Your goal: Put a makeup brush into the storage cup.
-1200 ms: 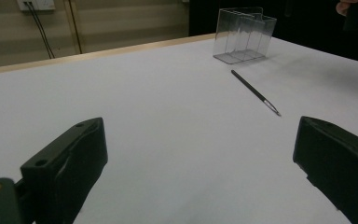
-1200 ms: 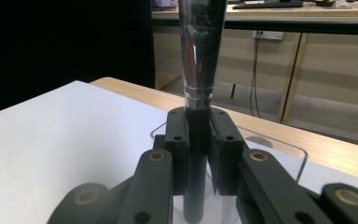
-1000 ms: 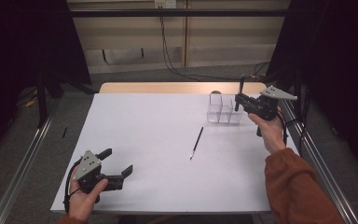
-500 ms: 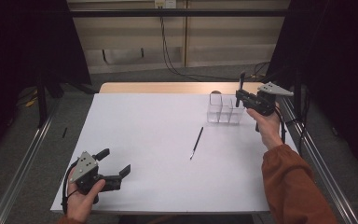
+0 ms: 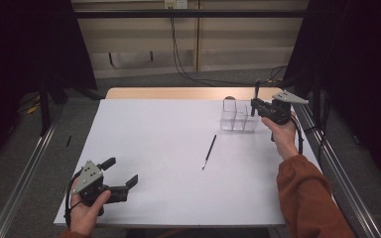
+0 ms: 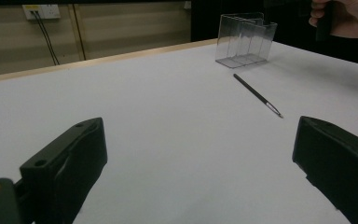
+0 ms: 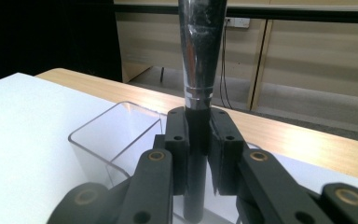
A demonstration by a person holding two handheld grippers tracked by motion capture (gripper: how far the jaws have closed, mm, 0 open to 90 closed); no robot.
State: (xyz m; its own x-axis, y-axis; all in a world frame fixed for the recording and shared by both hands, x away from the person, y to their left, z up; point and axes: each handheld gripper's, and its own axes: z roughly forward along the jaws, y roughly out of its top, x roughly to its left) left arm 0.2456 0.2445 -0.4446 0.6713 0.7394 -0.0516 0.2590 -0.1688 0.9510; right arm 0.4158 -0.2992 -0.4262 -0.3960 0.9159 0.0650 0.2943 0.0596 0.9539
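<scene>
My right gripper is shut on the black handle of a brush with a silver ferrule. It holds the brush upright just over a clear plastic organizer at the table's far right. The handle's lower end hangs at the organizer's open top. A thin black pencil lies on the white tabletop in front of the organizer. My left gripper rests open near the front left edge, with nothing between its jaws.
The white table surface has a wooden strip along its far edge. Metal rails run along both sides of the table. Cables hang on the back wall. The other hand appears at the top right of the left gripper view.
The right hand has sunk a little with the brush, toward the organizer. The left gripper has stayed in place.
</scene>
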